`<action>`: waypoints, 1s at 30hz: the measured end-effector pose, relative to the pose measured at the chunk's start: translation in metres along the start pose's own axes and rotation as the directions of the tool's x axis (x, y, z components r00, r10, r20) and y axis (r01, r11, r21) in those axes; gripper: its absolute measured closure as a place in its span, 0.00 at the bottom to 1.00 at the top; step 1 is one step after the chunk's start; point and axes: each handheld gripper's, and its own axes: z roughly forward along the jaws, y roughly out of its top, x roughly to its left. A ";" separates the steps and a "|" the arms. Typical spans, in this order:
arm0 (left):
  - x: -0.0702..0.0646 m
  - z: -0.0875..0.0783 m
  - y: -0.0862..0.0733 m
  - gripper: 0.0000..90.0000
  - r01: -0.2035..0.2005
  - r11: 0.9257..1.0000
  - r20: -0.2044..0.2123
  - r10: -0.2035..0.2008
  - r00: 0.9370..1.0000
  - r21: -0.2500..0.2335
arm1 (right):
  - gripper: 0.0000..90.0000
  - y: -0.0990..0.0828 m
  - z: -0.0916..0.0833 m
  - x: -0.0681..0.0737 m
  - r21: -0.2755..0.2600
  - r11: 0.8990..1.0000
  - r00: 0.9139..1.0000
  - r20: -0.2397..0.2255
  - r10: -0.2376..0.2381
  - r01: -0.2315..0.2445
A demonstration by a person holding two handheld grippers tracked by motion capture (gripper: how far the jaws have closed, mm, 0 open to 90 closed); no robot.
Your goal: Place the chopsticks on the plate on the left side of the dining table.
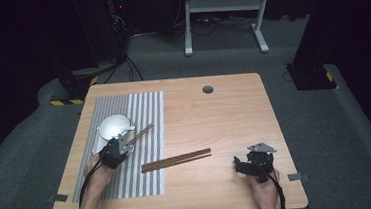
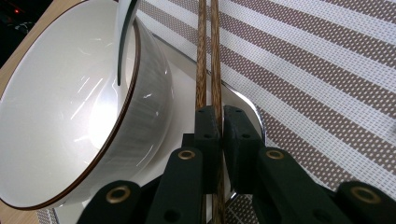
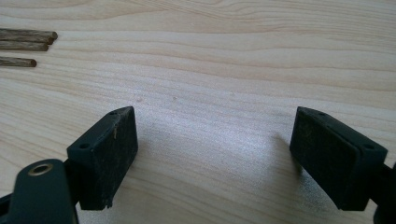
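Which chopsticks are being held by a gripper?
The brown wooden chopstick pair beside the white bowl, clamped in the left gripper. The other brown chopsticks lie loose on the table, touched by nothing.

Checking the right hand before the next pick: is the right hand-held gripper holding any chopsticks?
No: in the right gripper view, the right hand-held gripper has its jaws spread wide over bare table, with nothing between them.

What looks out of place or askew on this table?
The white bowl is tipped on its side on the striped mat, against a plate. The left gripper is clamped on two chopsticks beside it. More chopsticks lie loose, half off the mat.
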 end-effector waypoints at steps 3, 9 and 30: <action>-0.001 0.001 0.000 0.92 0.003 1.000 0.000 -0.003 1.000 0.000 | 0.16 0.000 0.000 0.000 0.000 1.000 1.000 0.000 0.000 0.000; -0.001 0.001 0.001 0.89 -0.003 1.000 -0.005 0.003 1.000 -0.002 | 0.16 0.000 0.000 0.000 0.000 1.000 1.000 0.000 0.000 0.000; 0.004 -0.009 -0.006 0.76 0.105 0.993 0.020 -0.104 0.994 -0.054 | 0.16 0.000 0.000 0.000 0.000 1.000 1.000 0.000 0.000 0.000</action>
